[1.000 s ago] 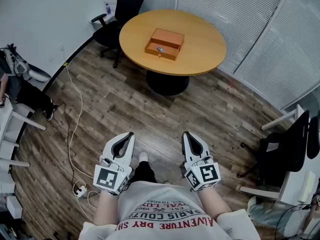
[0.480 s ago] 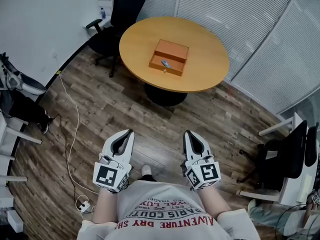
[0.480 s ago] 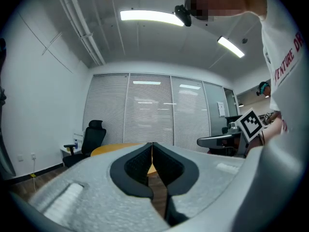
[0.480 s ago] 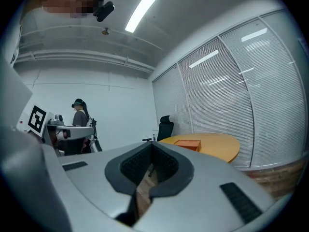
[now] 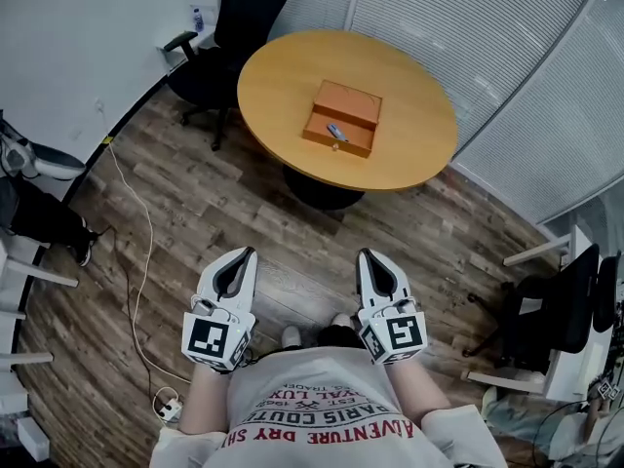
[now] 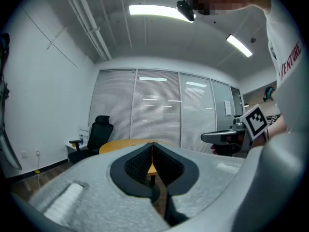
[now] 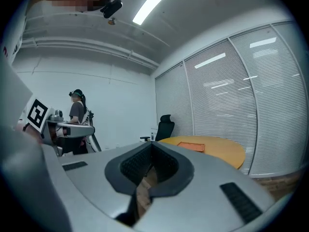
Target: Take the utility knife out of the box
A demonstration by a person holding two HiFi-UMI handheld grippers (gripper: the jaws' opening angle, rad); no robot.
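Observation:
An orange box with its drawer pulled out lies on the round wooden table ahead; the box also shows in the right gripper view. A small utility knife rests in the open drawer. My left gripper and right gripper are held level near my body, far short of the table, above the wood floor. Both have their jaws shut with nothing between them, tips touching in the left gripper view and the right gripper view.
A black office chair stands behind the table at left. Blinds line the curved wall. Another chair and white desks sit at right. A cable and power strip lie on the floor at left. A person stands at far left.
The table and box have drawn nearer and shifted right in the head view as I walk towards them. Both grippers keep the same shut pose in front of my body.

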